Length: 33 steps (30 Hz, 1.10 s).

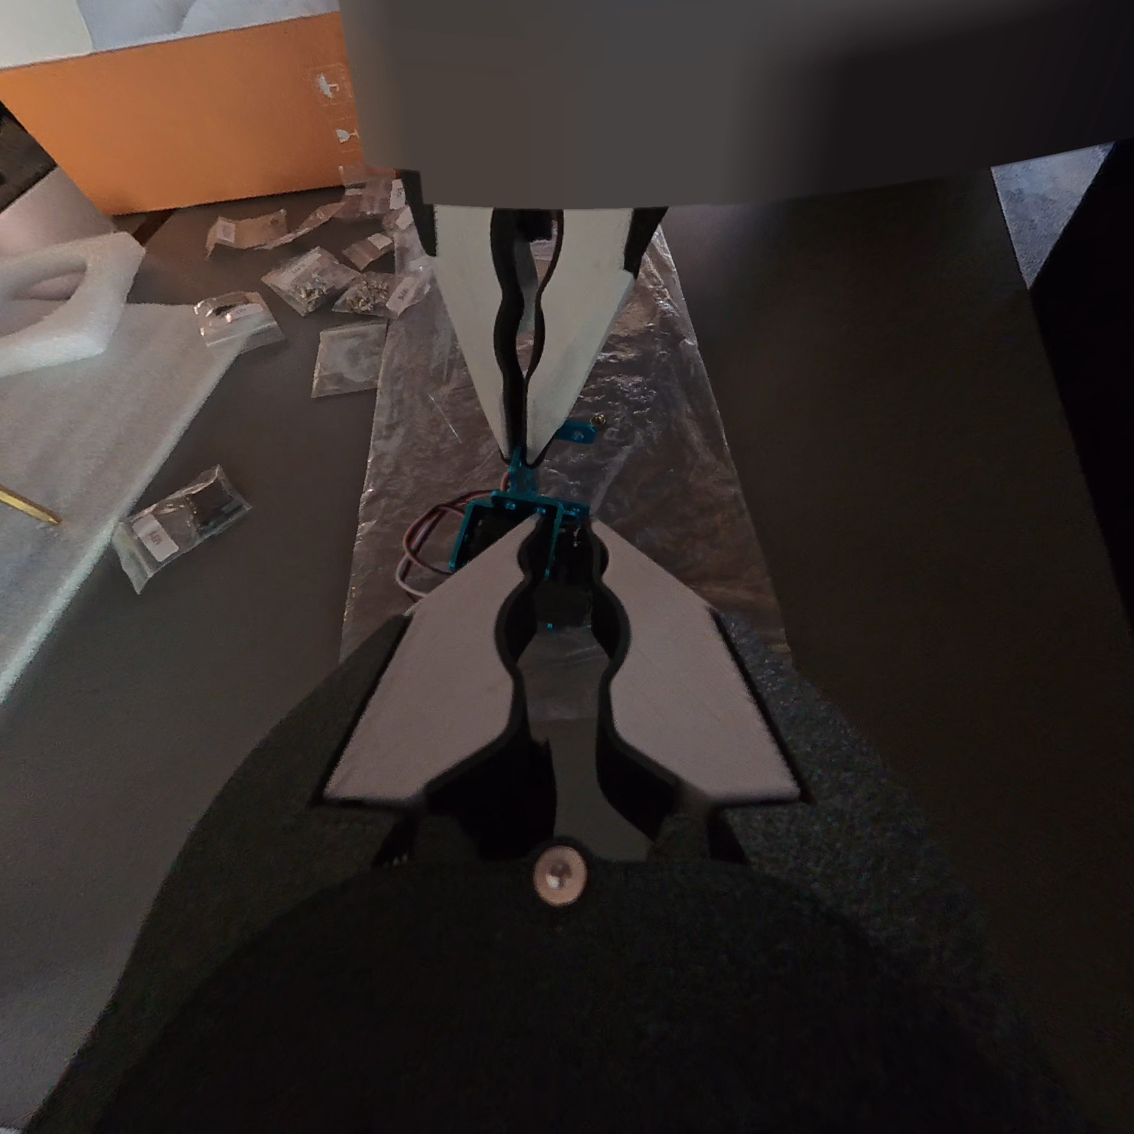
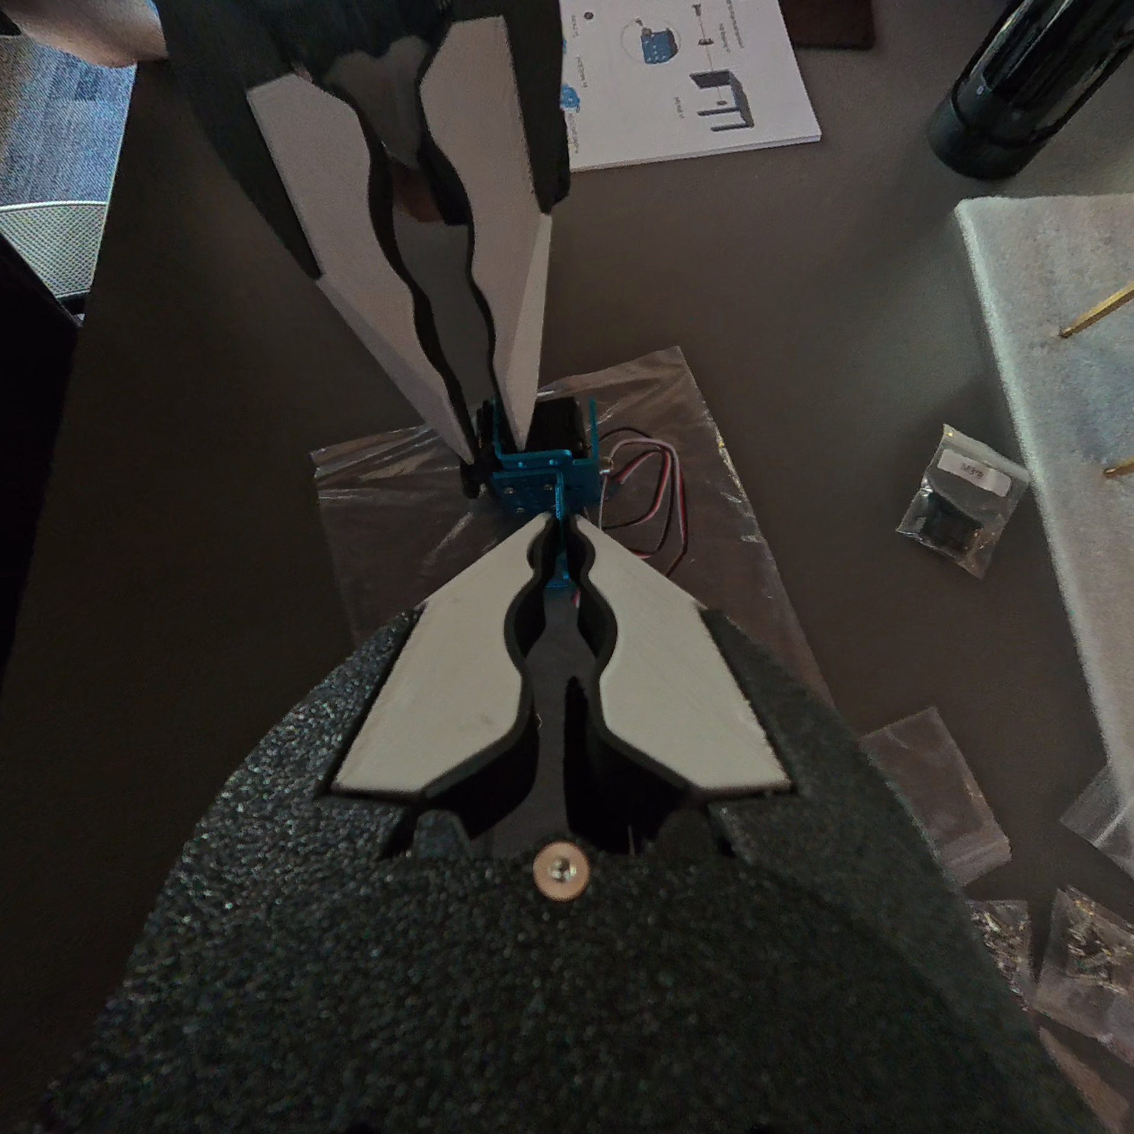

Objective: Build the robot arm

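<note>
At the centre of both frames, on a clear plastic bag (image 2: 663, 429) spread over the dark counter (image 2: 215, 429), the left hand-held gripper (image 1: 563, 520) pinched the black servo (image 2: 555, 423) while the right hand-held gripper (image 2: 559, 514) pinched its blue metal bracket (image 2: 532, 485), wires (image 2: 650, 491) trailing right.

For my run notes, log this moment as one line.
left gripper: shut on blue bracket assembly | right gripper: shut on same assembly | under it: clear plastic bag | wires trailing
</note>
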Each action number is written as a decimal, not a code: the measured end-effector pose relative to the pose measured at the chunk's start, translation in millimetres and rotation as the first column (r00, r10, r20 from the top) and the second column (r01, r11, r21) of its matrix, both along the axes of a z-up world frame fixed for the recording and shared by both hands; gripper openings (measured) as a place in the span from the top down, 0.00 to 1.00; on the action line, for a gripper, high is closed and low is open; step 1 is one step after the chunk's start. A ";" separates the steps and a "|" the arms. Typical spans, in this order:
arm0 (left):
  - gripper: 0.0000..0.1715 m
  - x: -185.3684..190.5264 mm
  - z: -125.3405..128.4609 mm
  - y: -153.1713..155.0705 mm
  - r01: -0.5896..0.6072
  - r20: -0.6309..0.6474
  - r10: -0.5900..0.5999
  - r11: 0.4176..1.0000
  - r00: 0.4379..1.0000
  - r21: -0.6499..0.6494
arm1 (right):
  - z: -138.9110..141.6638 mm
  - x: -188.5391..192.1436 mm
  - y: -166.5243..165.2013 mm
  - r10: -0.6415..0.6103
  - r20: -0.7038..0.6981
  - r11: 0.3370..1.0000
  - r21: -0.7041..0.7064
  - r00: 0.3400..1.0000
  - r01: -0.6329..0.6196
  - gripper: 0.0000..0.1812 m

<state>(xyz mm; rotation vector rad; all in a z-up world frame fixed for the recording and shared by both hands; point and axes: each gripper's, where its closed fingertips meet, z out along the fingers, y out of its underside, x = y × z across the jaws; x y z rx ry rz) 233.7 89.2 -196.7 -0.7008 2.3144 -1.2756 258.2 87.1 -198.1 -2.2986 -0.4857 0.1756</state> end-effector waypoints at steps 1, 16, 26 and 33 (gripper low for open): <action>0.94 0.3 -0.1 0.0 -0.001 0.002 0.001 1.000 1.000 0.010 | -0.1 0.1 0.0 0.002 0.008 1.000 0.003 1.000 -0.002 1.00; 0.95 1.9 0.7 -0.3 -0.044 -0.080 0.040 0.998 0.996 -0.051 | -0.4 0.5 0.4 0.026 0.001 0.999 0.023 1.000 -0.026 1.00; 0.94 -6.8 0.4 3.8 0.043 -0.013 -0.042 0.998 0.999 0.042 | -0.5 -2.6 0.4 0.039 0.014 0.999 0.022 0.999 -0.039 1.00; 0.95 -6.1 -0.6 3.5 0.000 -0.032 0.001 0.999 0.999 0.041 | -0.3 -2.0 0.3 0.016 0.047 0.999 0.031 0.999 -0.018 1.00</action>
